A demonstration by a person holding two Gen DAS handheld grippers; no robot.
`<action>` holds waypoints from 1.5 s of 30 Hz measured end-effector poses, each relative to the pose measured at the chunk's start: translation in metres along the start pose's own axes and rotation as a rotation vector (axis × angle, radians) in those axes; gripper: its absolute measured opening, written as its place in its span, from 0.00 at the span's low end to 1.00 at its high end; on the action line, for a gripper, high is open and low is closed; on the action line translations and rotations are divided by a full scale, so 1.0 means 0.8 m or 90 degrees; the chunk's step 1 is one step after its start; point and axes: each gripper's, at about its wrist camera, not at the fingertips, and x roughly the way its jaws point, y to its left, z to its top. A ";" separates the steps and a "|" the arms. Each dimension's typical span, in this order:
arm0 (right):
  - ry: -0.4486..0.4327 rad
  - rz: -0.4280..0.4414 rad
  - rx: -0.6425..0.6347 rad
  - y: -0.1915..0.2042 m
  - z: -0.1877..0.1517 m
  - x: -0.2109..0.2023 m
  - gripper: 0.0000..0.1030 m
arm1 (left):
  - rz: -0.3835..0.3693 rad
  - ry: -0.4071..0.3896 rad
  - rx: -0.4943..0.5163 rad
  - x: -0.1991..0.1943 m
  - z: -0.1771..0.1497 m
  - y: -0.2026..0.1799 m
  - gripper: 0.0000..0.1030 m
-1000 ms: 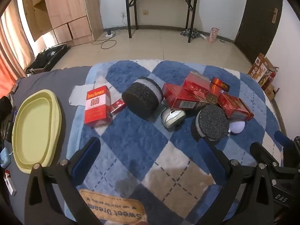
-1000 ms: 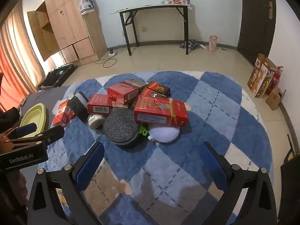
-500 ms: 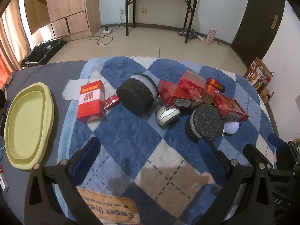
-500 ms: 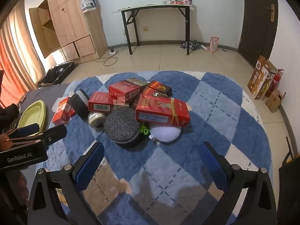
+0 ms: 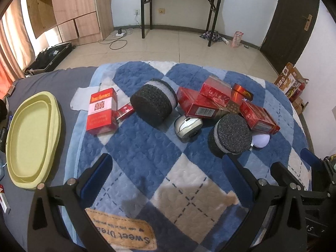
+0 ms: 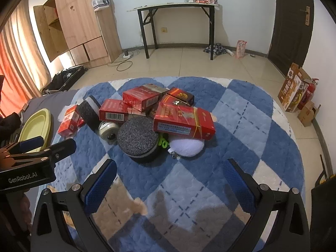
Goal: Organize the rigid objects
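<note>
The red boxes (image 5: 199, 105) sit heaped at centre frame on the blue quilt (image 5: 136, 147), with one box (image 5: 102, 110) apart at centre left. They look like light, stiff card with slick wrap, best pinched across the narrow sides. Two black pucks (image 5: 154, 104) seem foam-faced and grippy; the mouse (image 5: 188, 125) between them is smooth and rounded, likelier to slip. A yellow tray (image 5: 31, 138) lies at far left. The left hand-held gripper (image 5: 166, 168) and right hand-held gripper (image 6: 168, 174) both gape wide, empty, short of the pile.
</note>
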 end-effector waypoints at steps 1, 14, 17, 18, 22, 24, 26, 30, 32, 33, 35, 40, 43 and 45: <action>0.002 0.000 0.000 0.000 0.000 0.001 1.00 | 0.000 0.000 0.001 0.000 0.000 0.000 1.00; 0.012 -0.002 -0.017 0.006 -0.002 0.007 1.00 | 0.003 0.002 0.002 0.002 0.000 -0.001 1.00; 0.015 -0.001 -0.017 0.005 -0.002 0.008 1.00 | 0.005 0.001 -0.002 0.002 0.000 0.001 1.00; 0.016 -0.001 -0.016 0.005 -0.002 0.008 1.00 | 0.005 0.001 -0.004 0.003 0.000 0.001 1.00; 0.017 0.000 -0.014 0.005 -0.002 0.009 1.00 | 0.008 0.003 -0.003 0.002 0.000 0.002 1.00; 0.019 0.001 -0.012 0.004 -0.003 0.010 1.00 | 0.009 0.002 -0.002 0.002 0.000 0.003 1.00; 0.023 0.003 -0.010 0.003 -0.002 0.012 1.00 | 0.007 0.002 -0.002 0.002 0.001 0.003 1.00; 0.029 0.005 -0.008 0.002 -0.003 0.014 1.00 | 0.004 -0.002 -0.001 -0.005 0.002 0.004 1.00; 0.032 0.005 -0.007 0.002 -0.002 0.015 1.00 | 0.000 -0.005 -0.003 -0.009 0.003 0.004 1.00; 0.033 0.004 -0.007 0.002 -0.002 0.016 1.00 | 0.000 -0.007 -0.003 -0.010 0.004 0.004 1.00; 0.036 0.004 -0.006 0.001 -0.002 0.018 1.00 | 0.006 -0.014 0.002 -0.015 0.005 0.003 1.00; 0.038 -0.001 -0.004 0.002 -0.004 0.017 1.00 | 0.010 -0.031 0.000 -0.027 0.010 0.014 1.00; 0.024 -0.005 -0.001 0.002 -0.006 0.009 1.00 | -0.011 -0.028 -0.021 -0.035 0.019 0.035 1.00; 0.013 -0.007 0.005 0.000 -0.008 0.003 1.00 | -0.022 -0.031 -0.030 -0.043 0.031 0.055 1.00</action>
